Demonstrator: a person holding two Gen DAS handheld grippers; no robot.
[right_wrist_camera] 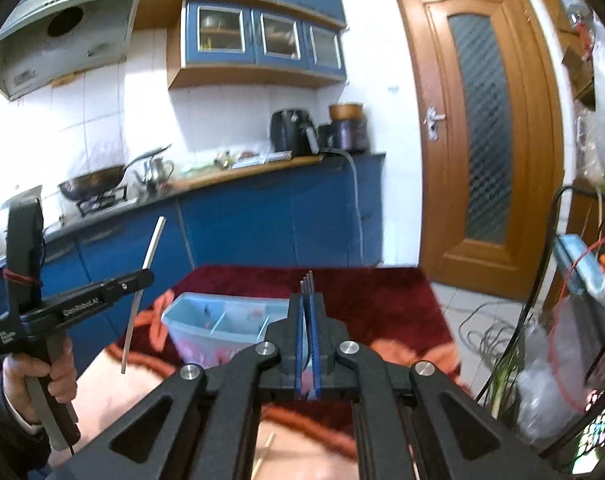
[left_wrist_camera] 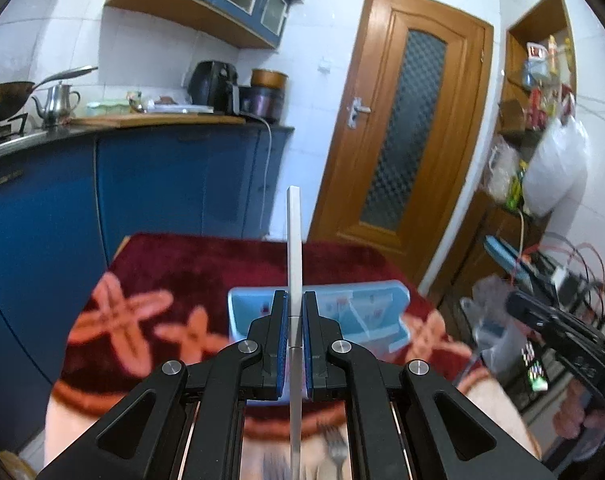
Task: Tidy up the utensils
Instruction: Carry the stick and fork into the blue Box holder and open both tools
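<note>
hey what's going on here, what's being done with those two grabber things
A person is sorting utensils with a handheld gripper in each hand. The left gripper is shut on a flat silver utensil, held upright. The right gripper is shut on a fork, tines pointing forward. Both hover above a light blue divided organizer on the red patterned cloth.

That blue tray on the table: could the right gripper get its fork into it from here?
Probably yes. The right gripper holds the fork just short of the tray, whose top is open, with nothing between them.
</note>
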